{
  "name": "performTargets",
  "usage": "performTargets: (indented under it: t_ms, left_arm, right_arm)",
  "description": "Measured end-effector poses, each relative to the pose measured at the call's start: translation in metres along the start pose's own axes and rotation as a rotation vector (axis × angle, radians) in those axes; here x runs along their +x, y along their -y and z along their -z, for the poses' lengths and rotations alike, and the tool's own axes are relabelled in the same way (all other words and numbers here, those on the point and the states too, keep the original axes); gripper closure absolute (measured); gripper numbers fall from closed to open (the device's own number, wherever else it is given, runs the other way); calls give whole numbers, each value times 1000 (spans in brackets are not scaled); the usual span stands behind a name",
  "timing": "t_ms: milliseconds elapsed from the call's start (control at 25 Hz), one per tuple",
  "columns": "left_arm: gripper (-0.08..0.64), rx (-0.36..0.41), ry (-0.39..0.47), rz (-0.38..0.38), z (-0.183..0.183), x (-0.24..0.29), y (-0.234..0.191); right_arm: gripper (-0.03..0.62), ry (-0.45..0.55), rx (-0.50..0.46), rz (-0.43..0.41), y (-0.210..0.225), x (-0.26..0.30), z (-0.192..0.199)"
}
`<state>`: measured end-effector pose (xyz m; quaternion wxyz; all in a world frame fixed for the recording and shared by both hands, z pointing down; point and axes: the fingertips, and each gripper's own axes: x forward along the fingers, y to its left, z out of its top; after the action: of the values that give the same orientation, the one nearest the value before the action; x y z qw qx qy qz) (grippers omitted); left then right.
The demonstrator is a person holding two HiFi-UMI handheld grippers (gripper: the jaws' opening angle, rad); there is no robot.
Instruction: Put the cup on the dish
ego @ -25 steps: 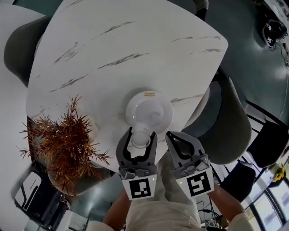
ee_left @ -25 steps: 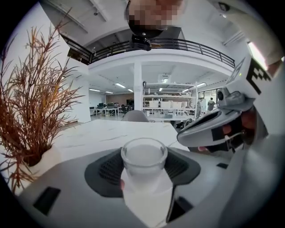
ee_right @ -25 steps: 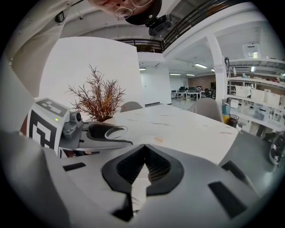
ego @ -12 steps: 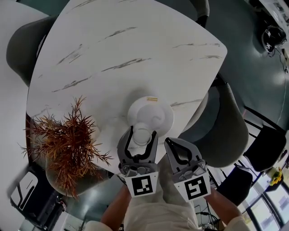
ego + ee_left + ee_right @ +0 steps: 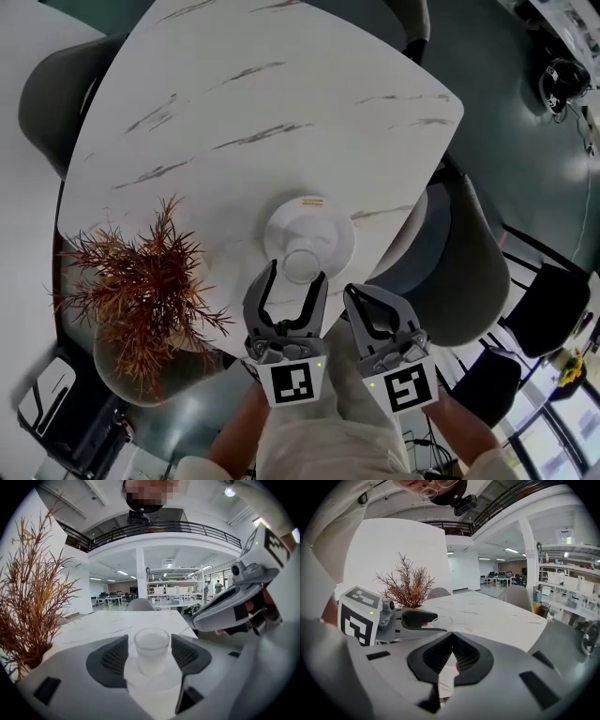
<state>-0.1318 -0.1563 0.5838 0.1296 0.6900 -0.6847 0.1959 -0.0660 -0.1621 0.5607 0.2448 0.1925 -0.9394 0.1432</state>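
Note:
A small frosted cup (image 5: 302, 264) stands upright on the near part of a round white dish (image 5: 323, 222), close to the front edge of the marble table (image 5: 244, 103). My left gripper (image 5: 296, 277) is open, its two jaws on either side of the cup. In the left gripper view the cup (image 5: 151, 651) has a narrow gap to each pad (image 5: 111, 660), and the dish (image 5: 136, 673) shows under it. My right gripper (image 5: 362, 298) hangs just off the table edge, right of the left one. Its jaws (image 5: 452, 652) are shut on nothing.
A dried reddish-brown plant (image 5: 141, 286) stands at the table's near left corner, close to my left gripper. A grey chair (image 5: 469, 258) sits at the right of the table and another (image 5: 52, 89) at the left. A small yellow label (image 5: 312, 201) lies on the dish's far rim.
The left gripper carried the cup forward onto the dish, then opened its jaws. The cup now stands free on the dish. The right gripper has hardly moved.

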Motion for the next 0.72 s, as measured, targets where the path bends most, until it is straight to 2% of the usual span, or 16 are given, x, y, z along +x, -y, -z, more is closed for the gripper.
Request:
performTargets:
  t_ms: [360, 560, 720]
  left_arm:
    - [287, 17, 10, 17, -22, -21, 4]
    - [287, 1, 18, 33, -36, -34, 8]
    - [288, -24, 28, 75, -46, -44, 18]
  right_arm:
    - [590, 63, -13, 19, -1, -19, -20]
    - [589, 73, -39, 18, -5, -30, -29]
    - [591, 73, -67, 20, -11, -39, -35]
